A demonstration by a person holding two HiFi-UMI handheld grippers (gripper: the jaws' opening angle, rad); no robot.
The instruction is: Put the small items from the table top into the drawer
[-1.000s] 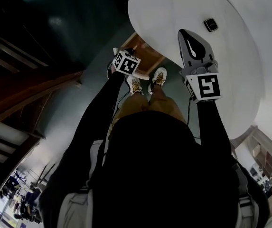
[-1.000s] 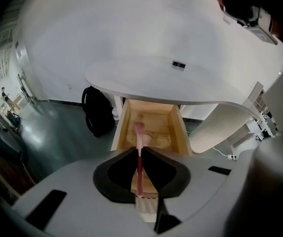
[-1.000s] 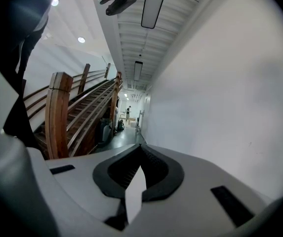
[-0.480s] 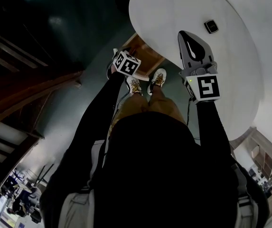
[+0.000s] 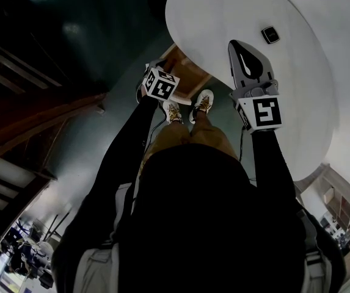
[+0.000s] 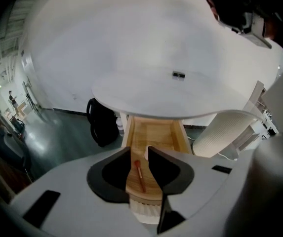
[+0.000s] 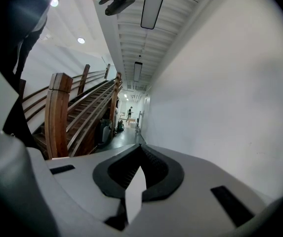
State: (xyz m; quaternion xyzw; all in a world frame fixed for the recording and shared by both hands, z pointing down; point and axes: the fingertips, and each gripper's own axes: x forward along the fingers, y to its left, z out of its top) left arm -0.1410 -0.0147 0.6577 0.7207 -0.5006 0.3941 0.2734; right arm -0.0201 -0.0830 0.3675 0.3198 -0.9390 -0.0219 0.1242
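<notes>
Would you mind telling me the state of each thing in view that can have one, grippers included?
drawer: pulled open under the table top
red-tipped stick: lying inside the drawer
small dark item: lying on the table top, not held
left gripper: jaws apart, nothing between the pads, over the drawer
right gripper: jaws together, empty, over the table top

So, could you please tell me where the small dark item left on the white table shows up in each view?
Head view: the small dark item lies upper right, on the white table.
Left gripper view: it is a tiny dark speck just right of centre, on the table top.
Right gripper view: not in it; only a wall and a staircase show.
Shared landmark: the open wooden drawer under the table's edge, also seen in the left gripper view.
</notes>
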